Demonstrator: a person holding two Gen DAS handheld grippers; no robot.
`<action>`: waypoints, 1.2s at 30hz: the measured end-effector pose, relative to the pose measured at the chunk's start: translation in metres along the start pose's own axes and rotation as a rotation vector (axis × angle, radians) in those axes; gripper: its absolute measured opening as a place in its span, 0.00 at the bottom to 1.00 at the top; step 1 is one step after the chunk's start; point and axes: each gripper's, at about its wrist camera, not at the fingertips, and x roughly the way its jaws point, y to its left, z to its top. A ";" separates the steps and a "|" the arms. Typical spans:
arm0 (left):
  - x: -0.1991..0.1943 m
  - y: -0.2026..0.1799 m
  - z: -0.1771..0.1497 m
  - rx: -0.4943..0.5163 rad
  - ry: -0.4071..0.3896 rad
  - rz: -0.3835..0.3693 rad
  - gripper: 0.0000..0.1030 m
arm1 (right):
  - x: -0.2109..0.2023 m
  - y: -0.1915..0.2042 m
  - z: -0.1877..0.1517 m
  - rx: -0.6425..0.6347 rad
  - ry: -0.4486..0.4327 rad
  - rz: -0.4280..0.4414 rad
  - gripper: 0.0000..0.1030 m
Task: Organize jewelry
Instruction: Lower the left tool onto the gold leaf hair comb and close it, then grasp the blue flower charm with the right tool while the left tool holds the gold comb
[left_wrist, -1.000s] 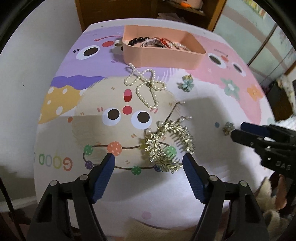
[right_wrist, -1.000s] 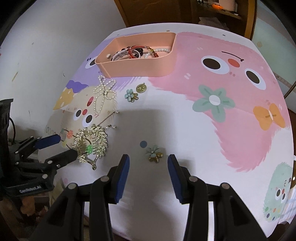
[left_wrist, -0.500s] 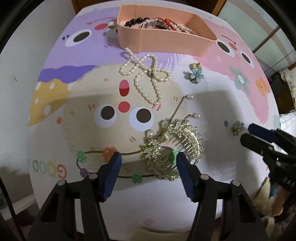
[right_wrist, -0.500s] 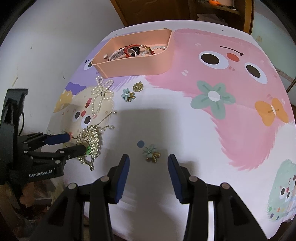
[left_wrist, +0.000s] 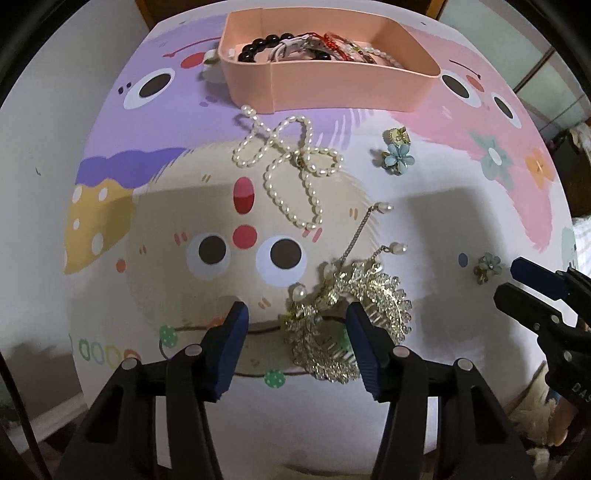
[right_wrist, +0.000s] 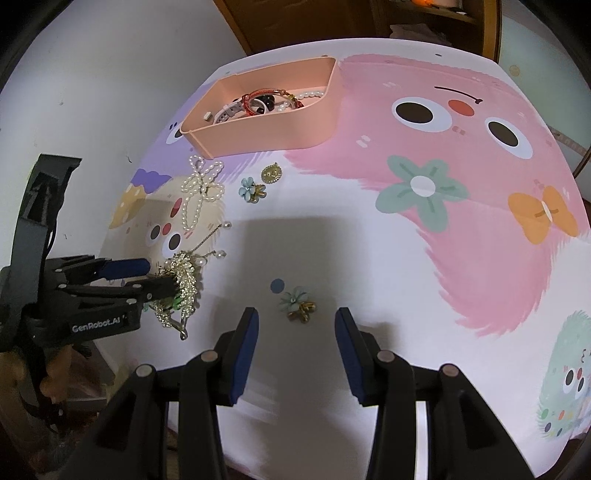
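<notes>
A gold leaf hair comb (left_wrist: 347, 317) with pearl chains lies on the cartoon mat. My left gripper (left_wrist: 297, 317) is open, its right finger over the comb's middle; the comb (right_wrist: 183, 284) also shows at the left gripper's tips in the right wrist view. My right gripper (right_wrist: 295, 326) is open, just short of a pale flower earring (right_wrist: 297, 301), which shows in the left wrist view (left_wrist: 487, 266) too. A pearl bow (left_wrist: 288, 162), a blue flower earring (left_wrist: 397, 157) and a gold pendant (right_wrist: 271, 172) lie before the pink tray (left_wrist: 332, 85) holding bracelets.
The mat's near edge (left_wrist: 258, 458) runs just under my left gripper. A white wall (right_wrist: 92, 92) lies left of the table. A wooden cabinet (right_wrist: 314, 22) stands behind the tray.
My left gripper has moved forward onto the gold comb and its fingers have narrowed around it. My right gripper has stayed near the pale flower earring.
</notes>
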 end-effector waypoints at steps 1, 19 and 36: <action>0.001 -0.002 0.001 0.010 -0.001 0.002 0.52 | 0.000 -0.001 0.000 0.001 0.000 0.002 0.42; 0.000 -0.048 0.035 0.274 -0.013 0.024 0.25 | 0.004 -0.009 -0.003 0.034 0.014 0.023 0.42; -0.015 -0.020 0.016 0.194 -0.036 0.004 0.23 | 0.014 0.006 -0.001 -0.070 0.037 -0.048 0.42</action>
